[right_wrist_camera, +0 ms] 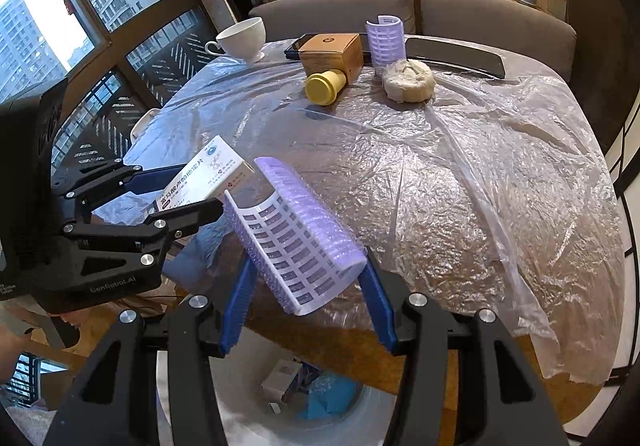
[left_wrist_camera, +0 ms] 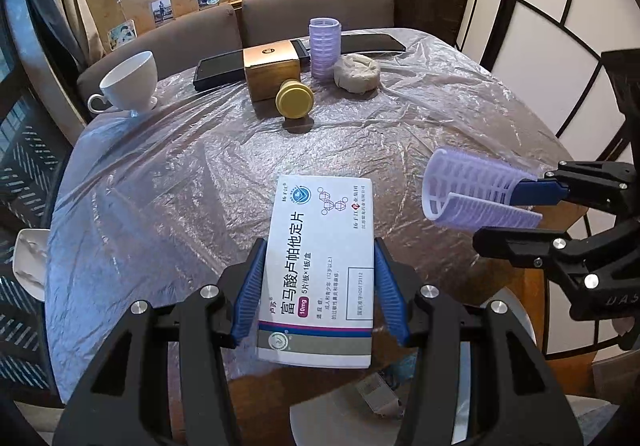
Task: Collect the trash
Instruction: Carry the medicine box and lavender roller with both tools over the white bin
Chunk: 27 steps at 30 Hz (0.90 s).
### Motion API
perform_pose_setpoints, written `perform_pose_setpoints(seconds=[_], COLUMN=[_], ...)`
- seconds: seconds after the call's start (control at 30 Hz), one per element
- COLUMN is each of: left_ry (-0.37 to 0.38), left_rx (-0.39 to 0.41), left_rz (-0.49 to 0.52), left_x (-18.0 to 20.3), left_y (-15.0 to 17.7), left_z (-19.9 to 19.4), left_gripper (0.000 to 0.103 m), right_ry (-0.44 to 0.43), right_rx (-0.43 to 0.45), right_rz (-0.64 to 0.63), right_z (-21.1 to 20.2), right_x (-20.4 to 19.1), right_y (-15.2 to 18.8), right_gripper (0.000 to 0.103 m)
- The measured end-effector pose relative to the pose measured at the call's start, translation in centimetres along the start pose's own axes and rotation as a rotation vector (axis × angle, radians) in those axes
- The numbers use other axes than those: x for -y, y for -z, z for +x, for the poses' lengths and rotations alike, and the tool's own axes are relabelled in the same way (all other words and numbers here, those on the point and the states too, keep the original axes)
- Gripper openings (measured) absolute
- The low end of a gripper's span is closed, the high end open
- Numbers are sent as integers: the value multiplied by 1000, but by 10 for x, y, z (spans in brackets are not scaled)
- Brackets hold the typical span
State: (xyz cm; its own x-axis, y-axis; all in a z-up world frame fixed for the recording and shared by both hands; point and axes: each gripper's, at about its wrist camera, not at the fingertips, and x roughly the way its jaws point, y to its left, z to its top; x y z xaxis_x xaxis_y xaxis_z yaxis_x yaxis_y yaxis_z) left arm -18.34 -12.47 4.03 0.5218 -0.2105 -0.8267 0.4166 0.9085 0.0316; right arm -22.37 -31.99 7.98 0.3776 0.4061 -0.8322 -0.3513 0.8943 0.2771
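My left gripper [left_wrist_camera: 320,258] is shut on a white medicine box [left_wrist_camera: 320,270] with blue print, held over the table's near edge; the box also shows in the right wrist view [right_wrist_camera: 208,175]. My right gripper [right_wrist_camera: 308,262] is shut on a purple split hair roller [right_wrist_camera: 296,238], also seen in the left wrist view [left_wrist_camera: 472,193]. Both are held above a white bin [right_wrist_camera: 376,414] below the table edge, which holds a small box and blue scraps.
On the plastic-covered round table [left_wrist_camera: 200,181] stand a white cup [left_wrist_camera: 128,81], a gold box [left_wrist_camera: 272,73], a yellow-capped bottle [left_wrist_camera: 294,99], an upright purple roller [left_wrist_camera: 325,45], a beige wad [left_wrist_camera: 356,71] and dark flat cases [left_wrist_camera: 216,71]. A sofa is behind.
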Motion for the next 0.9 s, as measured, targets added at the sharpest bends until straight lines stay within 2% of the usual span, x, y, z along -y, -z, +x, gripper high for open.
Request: perform_pose_setpoints(seconds=[0.57, 0.9], left_ry=[-50, -32], left_rx=[4, -6], left_rz=[56, 59], left_x=[19, 29], left_y=[20, 35], left_z=[-20, -30], left_gripper=[53, 53], right_ry=[-8, -17], right_rx=[-22, -37], right_rz=[-14, -21], right_z=[-16, -25], right_x=[-7, -14], right_y=[22, 38], right_gripper=[51, 51])
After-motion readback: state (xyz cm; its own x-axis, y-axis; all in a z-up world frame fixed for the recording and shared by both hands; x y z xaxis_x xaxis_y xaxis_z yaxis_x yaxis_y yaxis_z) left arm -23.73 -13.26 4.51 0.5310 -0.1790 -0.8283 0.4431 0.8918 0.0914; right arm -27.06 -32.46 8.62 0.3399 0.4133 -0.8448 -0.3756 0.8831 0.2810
